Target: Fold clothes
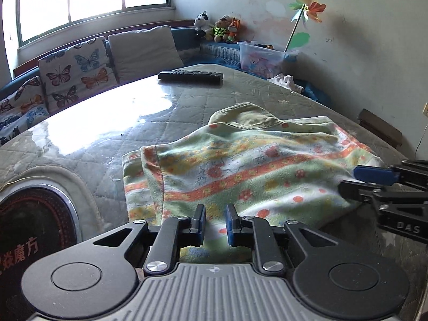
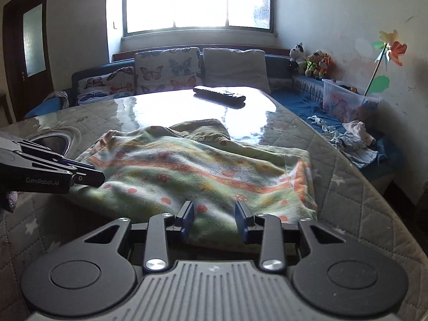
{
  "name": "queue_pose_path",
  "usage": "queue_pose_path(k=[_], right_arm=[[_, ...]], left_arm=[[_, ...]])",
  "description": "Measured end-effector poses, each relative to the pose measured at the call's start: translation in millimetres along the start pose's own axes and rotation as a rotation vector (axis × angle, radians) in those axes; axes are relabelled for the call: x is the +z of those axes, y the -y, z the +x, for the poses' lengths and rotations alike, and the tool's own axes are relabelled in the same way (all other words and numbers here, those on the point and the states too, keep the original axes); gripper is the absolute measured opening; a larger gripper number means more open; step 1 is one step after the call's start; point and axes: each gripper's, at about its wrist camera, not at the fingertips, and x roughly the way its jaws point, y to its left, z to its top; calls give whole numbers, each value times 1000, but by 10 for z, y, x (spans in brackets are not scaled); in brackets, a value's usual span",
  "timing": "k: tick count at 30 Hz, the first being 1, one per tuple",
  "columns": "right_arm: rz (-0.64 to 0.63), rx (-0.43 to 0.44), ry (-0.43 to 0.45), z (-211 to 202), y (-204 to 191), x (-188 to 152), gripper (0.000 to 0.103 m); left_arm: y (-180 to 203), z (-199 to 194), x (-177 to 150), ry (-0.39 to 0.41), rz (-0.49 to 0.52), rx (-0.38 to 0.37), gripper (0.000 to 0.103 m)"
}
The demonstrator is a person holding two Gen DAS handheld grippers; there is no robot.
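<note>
Floral garment on glossy quilted table, sofa under bright window; left gripper, right gripper unclenched, gripping nothing.

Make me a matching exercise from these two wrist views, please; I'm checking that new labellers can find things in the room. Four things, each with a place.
Things:
1. remote control
2. floral garment
3. stuffed toys
4. pinwheel

Places:
A. standing in the clear plastic bin by the wall
B. in the far corner, on top of the sofa back
C. spread on the near part of the table, in front of both grippers
D. at the far end of the table, near the cushions

Pairs: 1-D, 2-C, 3-B, 4-A
</note>
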Motion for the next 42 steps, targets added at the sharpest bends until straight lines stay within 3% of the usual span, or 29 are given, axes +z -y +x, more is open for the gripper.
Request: queue_pose_path(k=[4, 7, 14, 20, 23, 25, 29, 33, 35, 37, 42], right_arm=[[36, -27, 19, -91, 95, -10, 33], [100, -40, -29, -44, 260, -108, 33], [112, -56, 19, -159, 392, -34, 35], [134, -59, -15, -37, 477, -68, 34], [139, -59, 1, -127, 439, -58, 38], [143, -59, 11, -188, 414, -51, 51], [148, -54, 23, -269, 368, -59, 60], [158, -43, 28, -332, 290, -92, 71], [161, -36, 29, -362, 243, -112, 83], [157, -36, 34, -398, 188, -129, 85], [142, -33, 38, -476, 68, -157, 91]], left_arm=[[-17, -13, -36, 3, -7, -1, 18], [-35, -18, -54, 5, -14, -4, 18], [-41, -34, -52, 0, -25, -3, 18], [-56, -64, -45, -7, -47, -8, 21], [-38, -113, -35, -4, -50, -12, 31], [-8, -155, -38, 3, -41, -4, 53], [33, -243, -66, 13, -33, 1, 59], [51, -344, -105, 29, -29, 15, 74], [51, -403, -127, 38, -30, 22, 80], [47, -464, -151, 50, -29, 31, 88], [33, -602, -206, 70, -37, 38, 98]])
